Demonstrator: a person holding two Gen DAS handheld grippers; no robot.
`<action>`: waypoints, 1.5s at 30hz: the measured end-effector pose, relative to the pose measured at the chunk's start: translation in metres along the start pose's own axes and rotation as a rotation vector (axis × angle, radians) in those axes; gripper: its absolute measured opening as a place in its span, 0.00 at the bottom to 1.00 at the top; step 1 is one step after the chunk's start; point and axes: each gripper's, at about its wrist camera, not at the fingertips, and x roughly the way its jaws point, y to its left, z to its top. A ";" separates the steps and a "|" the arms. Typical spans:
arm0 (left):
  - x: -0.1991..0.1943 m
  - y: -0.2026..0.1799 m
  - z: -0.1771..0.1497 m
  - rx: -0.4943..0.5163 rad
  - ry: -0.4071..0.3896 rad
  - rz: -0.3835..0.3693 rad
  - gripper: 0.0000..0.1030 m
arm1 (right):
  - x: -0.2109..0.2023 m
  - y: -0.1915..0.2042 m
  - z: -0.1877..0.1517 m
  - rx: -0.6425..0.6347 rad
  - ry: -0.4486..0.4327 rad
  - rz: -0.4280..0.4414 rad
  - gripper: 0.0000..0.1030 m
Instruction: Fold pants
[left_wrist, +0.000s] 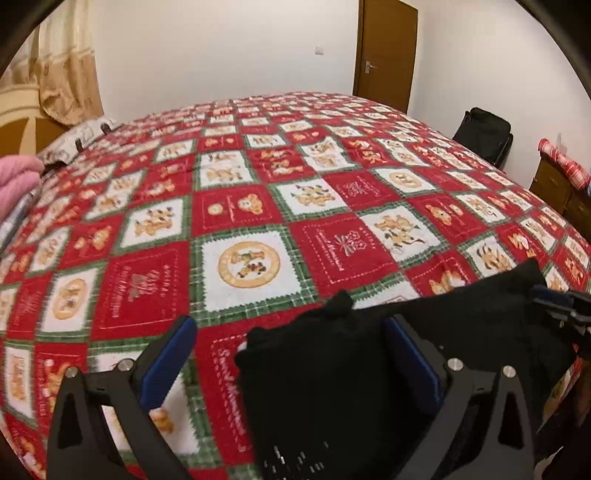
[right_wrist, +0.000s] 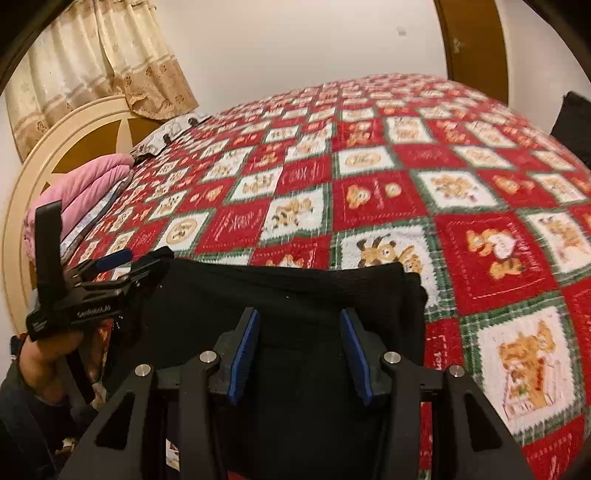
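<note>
Black pants (left_wrist: 369, 362) lie bunched at the near edge of a bed covered by a red, white and green patchwork blanket (left_wrist: 258, 206). My left gripper (left_wrist: 291, 332) is open, its right finger (left_wrist: 410, 354) over the black cloth and its left finger over the blanket. In the right wrist view the pants (right_wrist: 295, 288) spread in front of my right gripper (right_wrist: 299, 332), which is open with both blue pads over the cloth. The left gripper (right_wrist: 122, 262) shows at that view's left edge of the pants. The right gripper (left_wrist: 554, 299) shows at the pants' right end.
A pink quilt (right_wrist: 88, 192) and pillows lie by the round headboard (right_wrist: 55, 147) at the left. A curtain (right_wrist: 99, 62) hangs behind. A brown door (left_wrist: 384, 51) stands at the far wall. A black bag (left_wrist: 484, 133) and a wooden cabinet (left_wrist: 561, 192) stand on the right.
</note>
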 end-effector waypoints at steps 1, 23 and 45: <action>-0.006 -0.001 0.000 0.004 -0.013 0.001 1.00 | -0.004 0.007 0.000 -0.019 -0.021 -0.014 0.46; -0.036 -0.006 -0.020 0.014 -0.026 -0.032 1.00 | 0.016 0.069 -0.010 -0.216 -0.019 0.048 0.52; 0.024 -0.043 0.007 0.141 0.028 0.014 1.00 | 0.016 -0.034 0.008 0.024 -0.032 0.036 0.52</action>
